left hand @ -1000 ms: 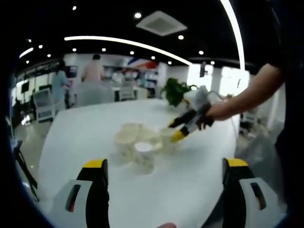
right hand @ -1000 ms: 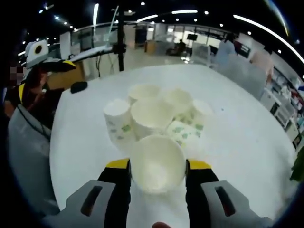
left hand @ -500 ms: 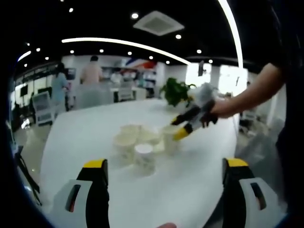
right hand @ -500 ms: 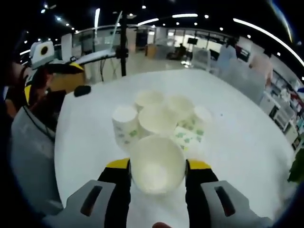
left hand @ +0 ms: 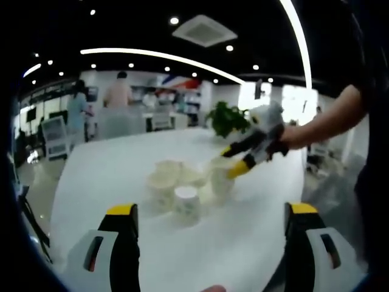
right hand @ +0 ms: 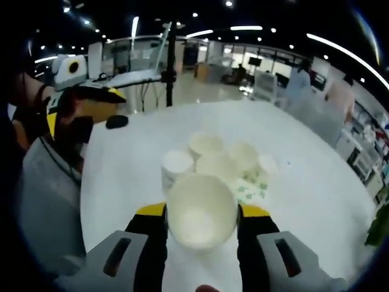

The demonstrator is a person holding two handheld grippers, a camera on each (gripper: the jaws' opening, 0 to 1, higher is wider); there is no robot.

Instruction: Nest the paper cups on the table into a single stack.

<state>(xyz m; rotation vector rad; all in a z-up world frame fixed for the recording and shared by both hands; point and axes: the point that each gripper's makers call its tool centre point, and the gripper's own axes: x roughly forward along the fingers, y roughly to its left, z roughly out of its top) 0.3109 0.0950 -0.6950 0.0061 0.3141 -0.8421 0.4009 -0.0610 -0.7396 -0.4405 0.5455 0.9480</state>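
Right gripper view puts my right tool [right hand: 201,214] low in the middle, its two yellow-tipped jaws closed against the sides of a paper cup [right hand: 201,210] whose open mouth faces the camera. That cup hangs above the white surface [right hand: 121,182], short of the cluster of cups [right hand: 214,159] standing close together farther out. Some of those stand mouth up; the one at the near left looks mouth down, and a few carry a faint green print.

From the left gripper view, my left tool [left hand: 209,216] is wide open with nothing between its jaws, held well back from the cluster [left hand: 176,185]. My right tool [left hand: 243,159] comes in from the right there, carrying its cup [left hand: 221,177] just at the right side of the group.

I judge these cups very light and thin-walled: they will crush or go oval under a hard squeeze, and the standing ones will tip or slide at a nudge. The rolled rim is the stiffest part, so a light grip across the wall just below the rim seems best. A cup that stays round should drop more easily into the next.

No brand, label or writing can be read on any cup; the green marks are too blurred to make out.
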